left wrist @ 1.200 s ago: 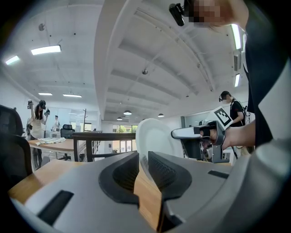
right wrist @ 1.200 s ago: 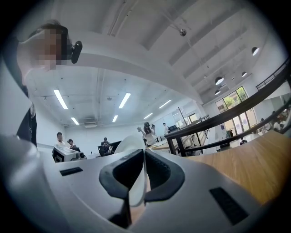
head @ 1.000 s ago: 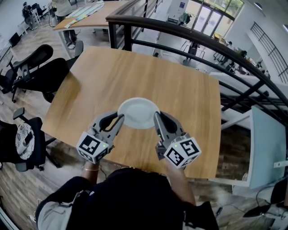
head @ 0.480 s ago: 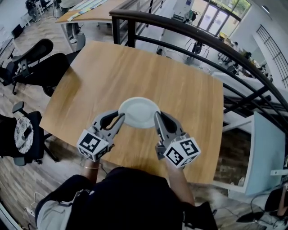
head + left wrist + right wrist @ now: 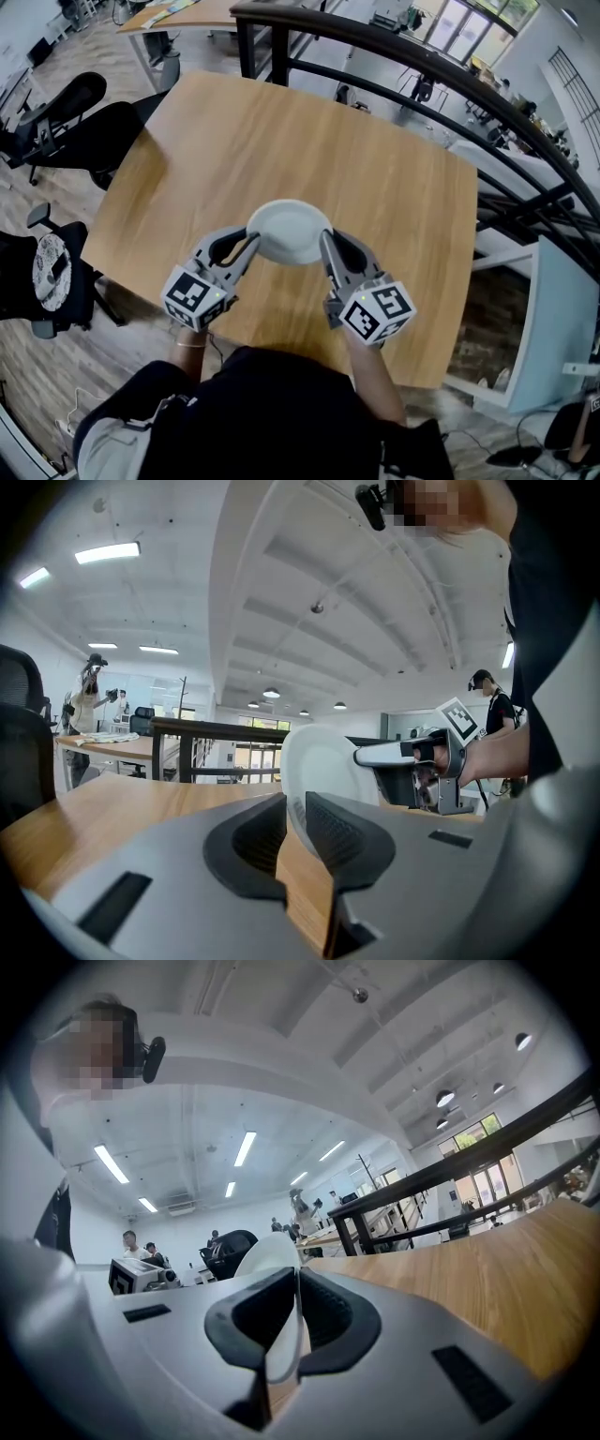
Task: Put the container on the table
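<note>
the white container (image 5: 289, 231) is a shallow round dish, held from two sides over the near half of the wooden table (image 5: 375, 169). the left gripper (image 5: 248, 246) pinches its left rim and the right gripper (image 5: 327, 246) pinches its right rim. in the left gripper view the two dark ribbed pads are closed on the thin white edge, and in the right gripper view the pads press on the rim in the same way. i cannot tell if the bottom of the container touches the wood or is a little above it.

the only print to see is on the marker cubes: the left cube (image 5: 195, 297) and the right cube (image 5: 378, 311) each carry black and white square patterns, not letters.

the container is closer to the person's edge of the table than to the far edge, and about in the middle between the left and right edges. the wood around it is bare, with wide room ahead and to both sides. behind the far edge runs a dark railing (image 5: 394, 56), near the table's far corner. black office chairs (image 5: 66, 131) stand just beside the left edge. the person's hands and dark sleeves are over the near edge.
</note>
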Tool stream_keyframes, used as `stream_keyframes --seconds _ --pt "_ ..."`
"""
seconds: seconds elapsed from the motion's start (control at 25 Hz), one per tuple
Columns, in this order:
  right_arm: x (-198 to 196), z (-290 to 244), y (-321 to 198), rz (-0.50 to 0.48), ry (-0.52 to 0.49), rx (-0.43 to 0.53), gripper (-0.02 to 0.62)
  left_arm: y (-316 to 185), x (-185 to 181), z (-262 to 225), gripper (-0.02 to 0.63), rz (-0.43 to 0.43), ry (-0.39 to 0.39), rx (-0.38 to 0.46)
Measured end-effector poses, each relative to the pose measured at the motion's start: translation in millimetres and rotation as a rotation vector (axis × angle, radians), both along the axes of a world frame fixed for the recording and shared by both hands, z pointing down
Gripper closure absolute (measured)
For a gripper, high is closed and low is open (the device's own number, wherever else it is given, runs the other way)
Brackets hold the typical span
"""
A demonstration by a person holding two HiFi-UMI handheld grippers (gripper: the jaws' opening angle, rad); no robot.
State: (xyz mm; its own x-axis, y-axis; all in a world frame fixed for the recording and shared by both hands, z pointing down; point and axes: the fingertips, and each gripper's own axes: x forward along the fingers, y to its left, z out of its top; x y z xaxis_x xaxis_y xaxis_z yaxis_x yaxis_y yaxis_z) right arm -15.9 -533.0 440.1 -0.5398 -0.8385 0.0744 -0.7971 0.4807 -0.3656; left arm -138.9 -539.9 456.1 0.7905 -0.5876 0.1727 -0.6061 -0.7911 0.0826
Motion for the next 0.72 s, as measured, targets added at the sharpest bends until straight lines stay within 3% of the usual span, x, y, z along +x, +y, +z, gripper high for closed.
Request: stream_keyframes --seconds 0.36,0.6,0.72 --pt "6 33 -16 -0.009 0.025 -0.064 0.571 -17 8 27 0.554 0.004 -0.032 -0.035" --pt "-11 61 -29 -0.010 0.039 -0.117 0.569 -27 -9 56 0.554 0.023 -0.041 -0.062" --pt "1 79 -36 -0.021 0.037 -0.143 0.571 -35 3 71 0.554 0.015 -0.050 -0.086"
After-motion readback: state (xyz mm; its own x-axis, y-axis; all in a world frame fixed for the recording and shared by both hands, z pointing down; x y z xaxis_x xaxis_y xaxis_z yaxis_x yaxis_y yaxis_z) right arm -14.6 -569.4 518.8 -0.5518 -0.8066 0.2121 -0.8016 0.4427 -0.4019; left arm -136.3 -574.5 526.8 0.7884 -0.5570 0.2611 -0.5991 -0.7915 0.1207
